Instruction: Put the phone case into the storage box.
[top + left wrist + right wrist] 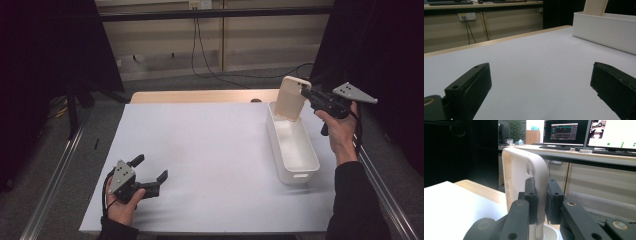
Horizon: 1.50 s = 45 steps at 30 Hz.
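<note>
On the table:
Table (200,150): one, white-topped with a wooden edge.
Bin (292,147): one long white plastic tub, right side.
Case (291,98): one cream plastic phone case, upright over the bin's far end.
Right gripper (306,93): pinching the case's edge.
Left gripper (150,170): jaws spread, holding nothing.

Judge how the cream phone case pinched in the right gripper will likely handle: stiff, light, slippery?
The phone case is a thin hollow shell, so probably light. It holds its shape upright in the right gripper, so likely fairly stiff, perhaps slightly flexible. Its smooth surface and edge-only grip could let it swivel above the white bin.
</note>
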{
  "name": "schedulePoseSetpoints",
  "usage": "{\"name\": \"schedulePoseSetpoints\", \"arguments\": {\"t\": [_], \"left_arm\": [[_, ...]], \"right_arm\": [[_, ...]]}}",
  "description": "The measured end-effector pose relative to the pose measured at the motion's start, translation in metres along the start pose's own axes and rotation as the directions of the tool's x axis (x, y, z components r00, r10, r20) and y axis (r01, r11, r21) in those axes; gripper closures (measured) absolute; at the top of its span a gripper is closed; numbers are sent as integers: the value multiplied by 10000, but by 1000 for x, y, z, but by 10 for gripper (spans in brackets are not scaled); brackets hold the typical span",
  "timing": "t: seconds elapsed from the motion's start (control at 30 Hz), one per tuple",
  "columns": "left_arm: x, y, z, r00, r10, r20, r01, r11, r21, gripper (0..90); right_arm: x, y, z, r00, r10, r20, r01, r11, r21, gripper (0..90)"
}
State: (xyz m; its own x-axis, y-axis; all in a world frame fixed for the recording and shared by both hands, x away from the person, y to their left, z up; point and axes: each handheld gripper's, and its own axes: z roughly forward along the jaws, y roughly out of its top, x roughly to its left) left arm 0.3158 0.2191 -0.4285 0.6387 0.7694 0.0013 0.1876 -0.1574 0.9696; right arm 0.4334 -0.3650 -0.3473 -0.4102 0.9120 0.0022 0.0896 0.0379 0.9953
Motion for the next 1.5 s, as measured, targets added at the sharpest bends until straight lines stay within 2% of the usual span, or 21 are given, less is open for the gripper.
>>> {"name": "schedulePoseSetpoints", "arguments": {"t": [0.3, 0.37, 0.5, 0.87, 0.97, 1.2, 1.5], "left_arm": [[2, 0, 0, 9999, -1, -120, 1, 10000, 34, 32], [2, 0, 0, 9999, -36, -113, 36, 10000, 13, 32], [4, -1, -1, 9999, -2, -135, 2, 10000, 58, 32], [3, -1, -1, 9999, 95, -110, -94, 9999, 104, 32], [4, -1, -2, 9999, 14, -133, -12, 10000, 94, 32], [4, -1, -2, 9999, 113, -118, -111, 9999, 116, 32], [4, -1, -3, 9998, 81, -157, -81, 10000, 4, 32]], "right_arm": [[-3, -6, 7, 10000, -92, 32, 92, 9999, 50, 815], [-5, -9, 9, 10000, 28, 77, -28, 10000, -27, 815], [-6, -15, 15, 9999, 135, 88, -136, 9998, 142, 815], [-6, -25, 26, 10000, 56, 24, -57, 9995, 303, 815], [-6, -27, 28, 9999, 98, 76, -100, 9992, 377, 815], [-8, -33, 32, 9996, 140, 225, -151, 9985, 533, 815], [-8, -39, 37, 9996, 12, 284, -33, 9973, 730, 815]]}}
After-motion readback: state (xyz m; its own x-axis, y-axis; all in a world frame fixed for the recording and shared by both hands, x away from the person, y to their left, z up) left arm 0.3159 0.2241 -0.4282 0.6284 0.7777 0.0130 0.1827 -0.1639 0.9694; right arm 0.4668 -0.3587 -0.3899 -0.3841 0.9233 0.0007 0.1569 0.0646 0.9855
